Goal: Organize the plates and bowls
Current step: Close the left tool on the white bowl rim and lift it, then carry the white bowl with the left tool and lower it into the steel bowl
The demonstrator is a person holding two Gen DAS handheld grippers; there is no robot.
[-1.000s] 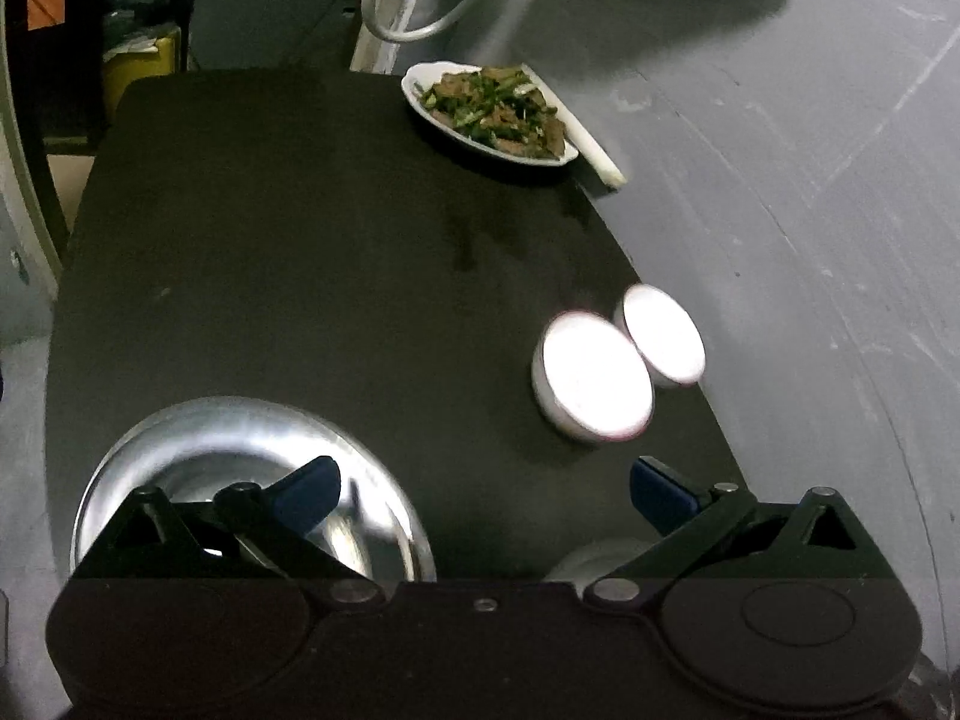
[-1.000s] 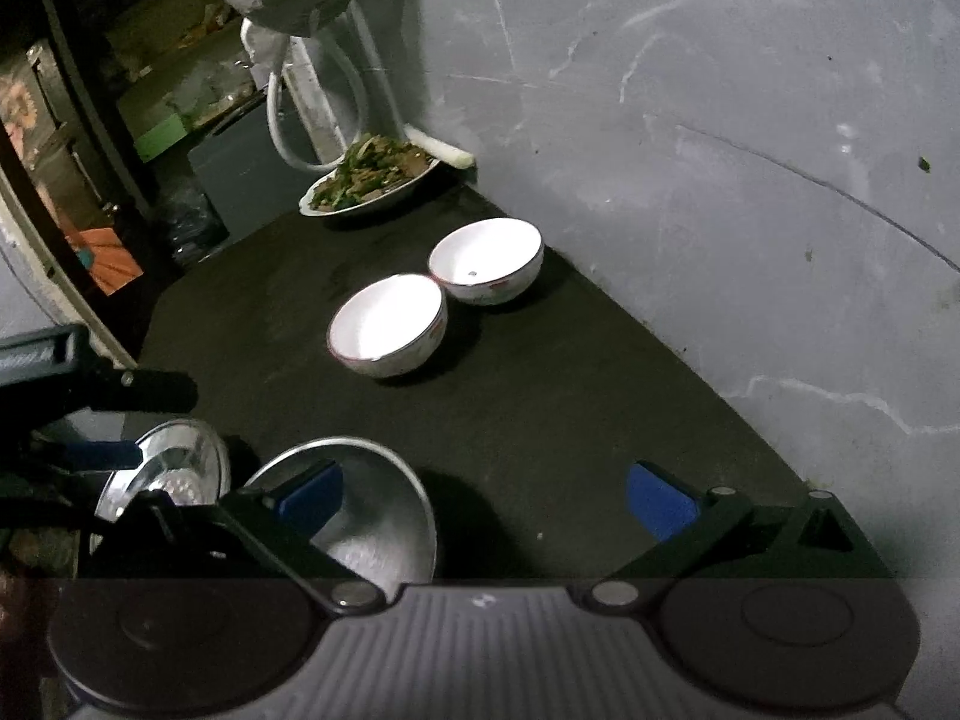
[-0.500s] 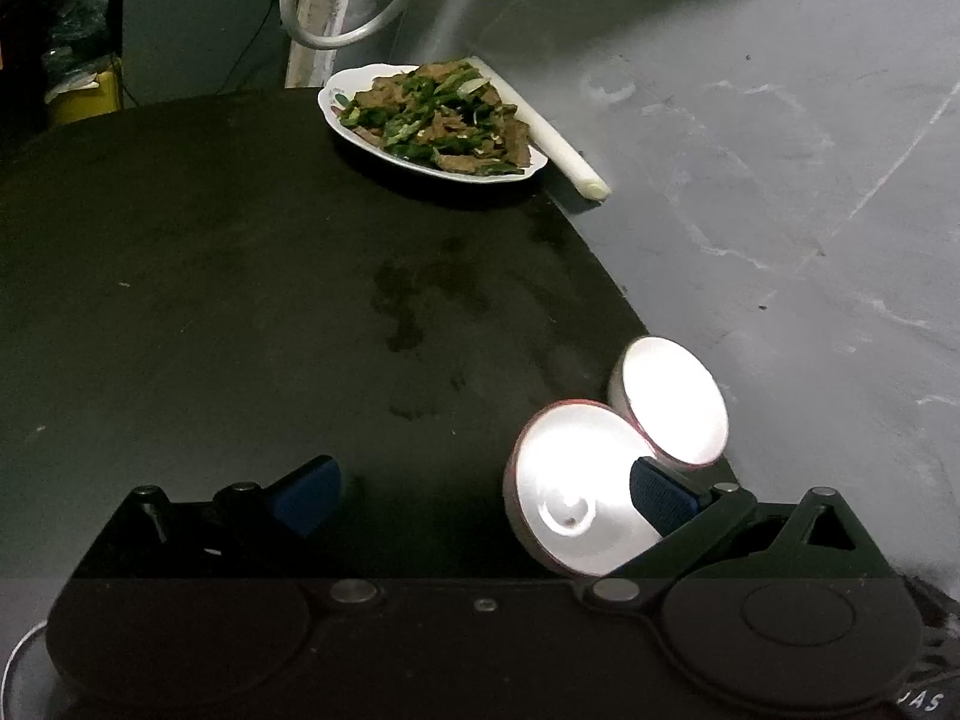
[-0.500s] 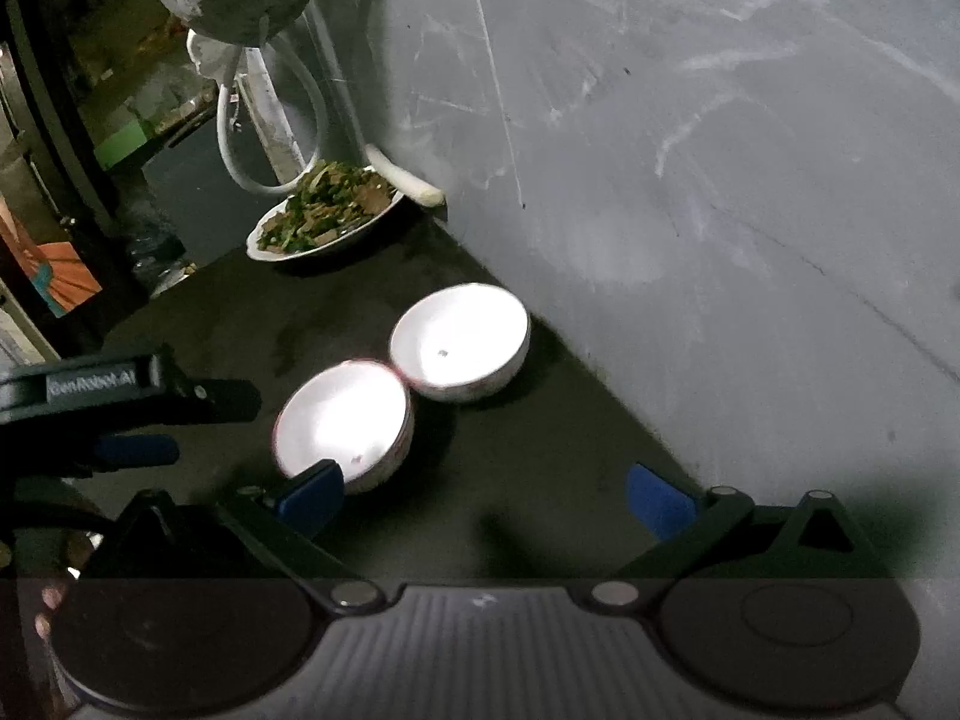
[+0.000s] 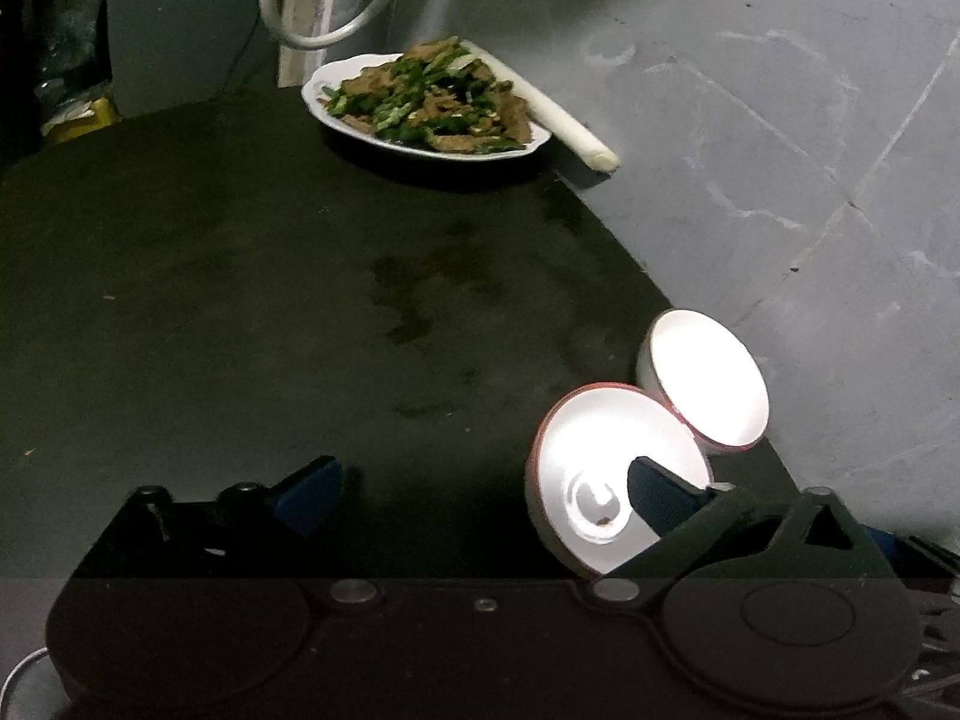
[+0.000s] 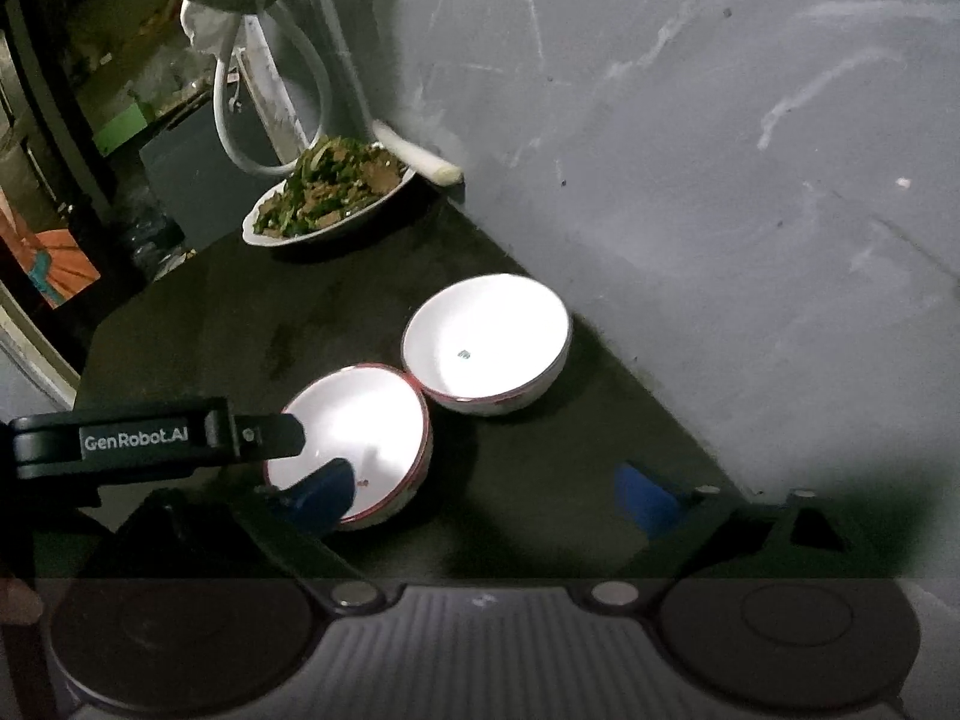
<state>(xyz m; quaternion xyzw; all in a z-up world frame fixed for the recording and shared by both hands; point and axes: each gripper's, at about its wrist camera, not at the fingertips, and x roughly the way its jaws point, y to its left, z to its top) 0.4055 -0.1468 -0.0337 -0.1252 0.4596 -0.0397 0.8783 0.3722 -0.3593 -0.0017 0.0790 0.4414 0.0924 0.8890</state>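
Two white bowls with red rims stand side by side on the black table (image 5: 240, 300), near its right edge by the wall. The near bowl (image 5: 606, 468) (image 6: 360, 426) touches the far bowl (image 5: 708, 384) (image 6: 486, 342). My left gripper (image 5: 480, 492) is open, its right finger over the near bowl's inside and its left finger outside it. It reaches in from the left in the right wrist view (image 6: 180, 438). My right gripper (image 6: 480, 495) is open and empty, just in front of both bowls.
A white oval plate of stir-fried meat and greens (image 5: 426, 108) (image 6: 327, 192) stands at the table's far end. A white leek stalk (image 5: 570, 126) lies beside it against the grey wall (image 6: 720, 180). A hose loop (image 5: 324, 0) hangs behind.
Both grippers have moved forward towards the two bowls. The steel bowls seen earlier at the near edge have left both views. The left gripper's right finger now reaches over the near bowl.
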